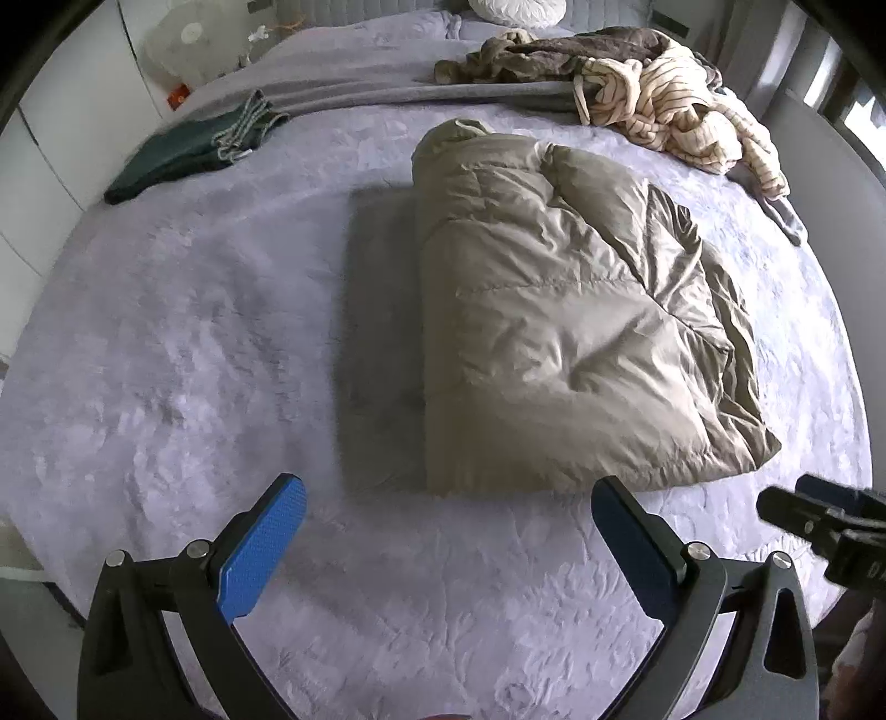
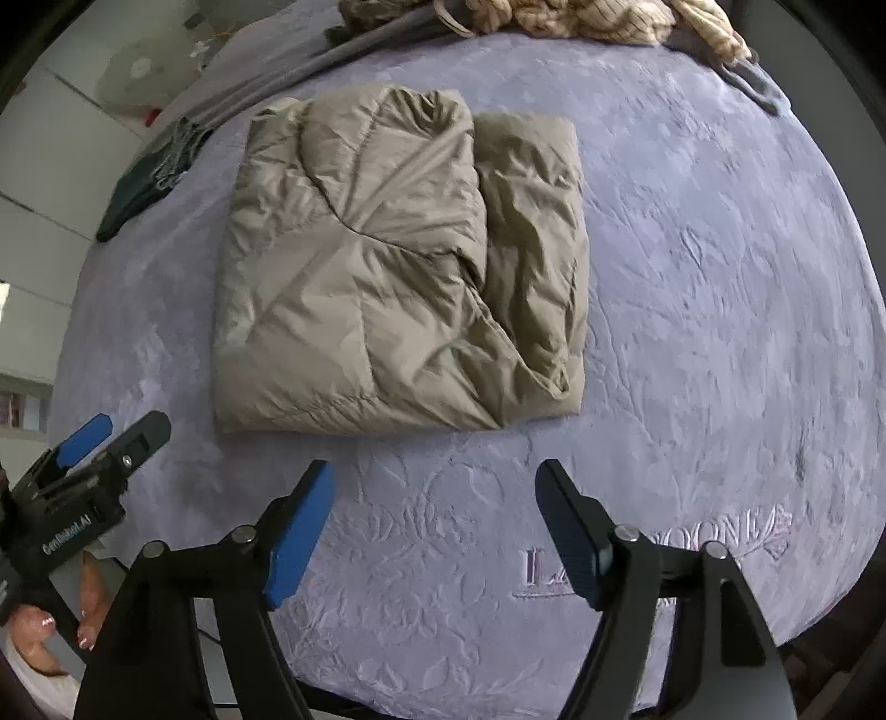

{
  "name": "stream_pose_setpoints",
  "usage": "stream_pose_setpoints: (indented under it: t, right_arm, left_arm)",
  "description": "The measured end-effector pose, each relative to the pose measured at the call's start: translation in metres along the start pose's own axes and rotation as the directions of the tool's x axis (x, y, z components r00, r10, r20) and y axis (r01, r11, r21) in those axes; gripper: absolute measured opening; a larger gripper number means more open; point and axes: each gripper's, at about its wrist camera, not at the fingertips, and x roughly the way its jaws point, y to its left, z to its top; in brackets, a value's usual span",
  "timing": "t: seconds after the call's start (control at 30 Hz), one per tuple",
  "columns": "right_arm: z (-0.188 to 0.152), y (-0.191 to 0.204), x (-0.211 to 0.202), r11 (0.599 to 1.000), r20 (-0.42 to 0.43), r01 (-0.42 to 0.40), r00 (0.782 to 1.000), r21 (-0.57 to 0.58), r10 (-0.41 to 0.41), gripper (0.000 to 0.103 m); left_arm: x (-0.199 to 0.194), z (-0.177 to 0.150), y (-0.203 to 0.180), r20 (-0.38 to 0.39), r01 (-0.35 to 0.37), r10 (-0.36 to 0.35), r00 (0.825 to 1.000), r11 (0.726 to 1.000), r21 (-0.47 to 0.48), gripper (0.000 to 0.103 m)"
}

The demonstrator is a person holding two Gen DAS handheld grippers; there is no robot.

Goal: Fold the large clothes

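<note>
A khaki puffer jacket [image 1: 559, 332] lies folded into a rough rectangle on the lavender bedspread [image 1: 194, 343]; it also shows in the right wrist view [image 2: 387, 271]. My left gripper [image 1: 448, 498] is open and empty, just short of the jacket's near edge. My right gripper [image 2: 434, 482] is open and empty, also just short of the near edge. The left gripper shows at the left of the right wrist view [image 2: 119, 435], and the right gripper at the right edge of the left wrist view [image 1: 803, 498].
A dark green folded garment [image 1: 183, 155] lies at the far left of the bed. A pile of striped cream and brown clothes [image 1: 637, 83] lies at the far right. A white fan [image 1: 188, 44] stands beyond the bed. White cupboards line the left.
</note>
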Motion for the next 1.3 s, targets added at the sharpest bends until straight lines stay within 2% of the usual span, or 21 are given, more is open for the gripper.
stream_pose_setpoints:
  t: [0.2,0.3,0.43,0.47,0.5,0.67,0.77,0.87,1.0,1.17,1.3]
  right_arm:
    - [-0.001,-0.003,-0.019,0.999,0.044,-0.026,0.999,-0.029,0.027,0.082]
    - [-0.005,-0.012,-0.031,0.999,0.054,-0.032,0.998,-0.027,0.033,0.086]
    - [-0.010,-0.020,-0.051,0.999,0.092,-0.026,0.995,-0.048,0.030,0.087]
    - [-0.011,-0.021,-0.058,0.998,0.111,-0.025,0.993,-0.054,0.031,0.088]
    - [-0.012,-0.022,-0.063,0.998,0.122,-0.023,0.992,-0.058,0.030,0.103]
    - [-0.020,-0.021,-0.085,0.996,0.209,-0.008,0.978,-0.091,0.027,0.103]
    - [-0.022,-0.017,-0.094,0.993,0.210,-0.017,0.977,-0.116,0.041,0.103]
    - [-0.024,-0.011,-0.106,0.991,0.220,0.009,0.975,-0.137,0.022,0.103]
    - [-0.026,-0.003,-0.123,0.989,0.283,0.051,0.959,-0.140,-0.010,0.103]
    - [-0.025,0.015,-0.136,0.981,0.372,0.135,0.925,-0.137,-0.075,0.103]
    - [-0.021,0.025,-0.141,0.987,0.393,0.131,0.916,-0.097,-0.083,0.103]
  left_arm:
    - [-0.019,-0.013,-0.012,0.012,-0.049,0.049,0.999,0.999,-0.013,0.103]
    - [-0.038,-0.021,-0.021,0.032,-0.052,0.052,0.998,0.998,-0.031,0.103]
    - [-0.060,-0.029,-0.033,0.062,-0.061,0.064,0.996,0.997,-0.050,0.103]
    - [-0.066,-0.031,-0.036,0.068,-0.061,0.065,0.996,0.997,-0.054,0.103]
    - [-0.069,-0.031,-0.037,0.071,-0.060,0.064,0.995,0.997,-0.054,0.103]
    - [-0.090,-0.040,-0.044,0.086,-0.077,0.083,0.993,0.995,-0.069,0.103]
    - [-0.105,-0.041,-0.042,0.107,-0.079,0.089,0.990,0.993,-0.091,0.103]
    - [-0.119,-0.037,-0.039,0.137,-0.074,0.088,0.987,0.992,-0.105,0.103]
    - [-0.133,-0.032,-0.035,0.163,-0.069,0.083,0.983,0.993,-0.092,0.103]
    - [-0.145,-0.025,-0.021,0.186,-0.082,0.095,0.978,0.994,-0.076,0.103]
    - [-0.149,-0.020,-0.010,0.195,-0.088,0.099,0.976,0.994,-0.062,0.103]
